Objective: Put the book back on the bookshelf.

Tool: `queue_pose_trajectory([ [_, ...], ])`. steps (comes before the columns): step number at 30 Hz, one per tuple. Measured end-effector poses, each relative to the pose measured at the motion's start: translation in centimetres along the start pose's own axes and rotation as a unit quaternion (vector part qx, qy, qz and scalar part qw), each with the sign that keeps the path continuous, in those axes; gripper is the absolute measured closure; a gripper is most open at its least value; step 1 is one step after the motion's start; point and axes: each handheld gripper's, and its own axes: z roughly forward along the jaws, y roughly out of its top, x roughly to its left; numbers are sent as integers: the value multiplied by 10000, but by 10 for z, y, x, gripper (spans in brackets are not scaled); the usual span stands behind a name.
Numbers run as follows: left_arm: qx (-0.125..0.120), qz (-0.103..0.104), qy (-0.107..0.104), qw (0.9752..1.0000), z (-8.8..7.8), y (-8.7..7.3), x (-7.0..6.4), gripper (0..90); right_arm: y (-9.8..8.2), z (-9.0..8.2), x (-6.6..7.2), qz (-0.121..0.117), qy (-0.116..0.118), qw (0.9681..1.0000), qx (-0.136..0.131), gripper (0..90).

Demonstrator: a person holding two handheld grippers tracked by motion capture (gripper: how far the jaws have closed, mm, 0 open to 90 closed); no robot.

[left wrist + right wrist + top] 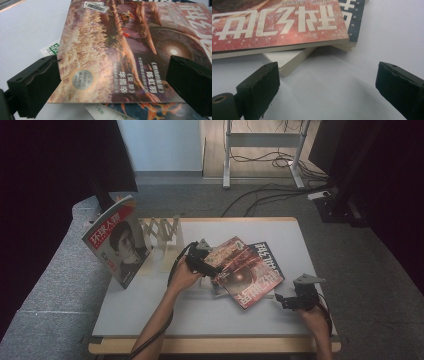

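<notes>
A red magazine (240, 272) lies on top of a small stack in the middle of the white table (200, 315), with a dark blue magazine (268, 256) under it. My left gripper (212, 262) sits at the red magazine's left edge. In the left gripper view its jaws stand wide apart (113, 85) and the red cover (112, 50) spreads between them; no pad presses on it. My right gripper (280, 299) rests near the stack's front right corner. Its jaws are open (327, 87) over bare table, short of the red magazine (277, 27) and a white-edged book (289, 58) below it.
At the table's left a magazine with a face on its cover (117, 245) stands upright in a wooden rack (162, 235). Cables and a desk frame (260, 150) lie on the floor beyond the table. The table's front edge is just below my right hand.
</notes>
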Motion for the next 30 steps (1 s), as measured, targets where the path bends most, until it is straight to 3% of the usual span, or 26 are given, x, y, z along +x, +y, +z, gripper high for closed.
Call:
queue_pose_trajectory([
  [13,106,-196,146,9996,19,-6,19,0,11,-5,8,-166,-22,9998,-93,54],
  [18,33,-343,74,9994,23,-7,25,0,13,-2,12,-217,-16,9997,-92,54],
  [24,131,-347,24,9993,32,-10,28,0,14,3,15,-238,-31,9996,-135,54],
  [30,44,-463,-69,9989,35,-11,30,0,15,8,17,-235,-69,9996,-138,55],
])
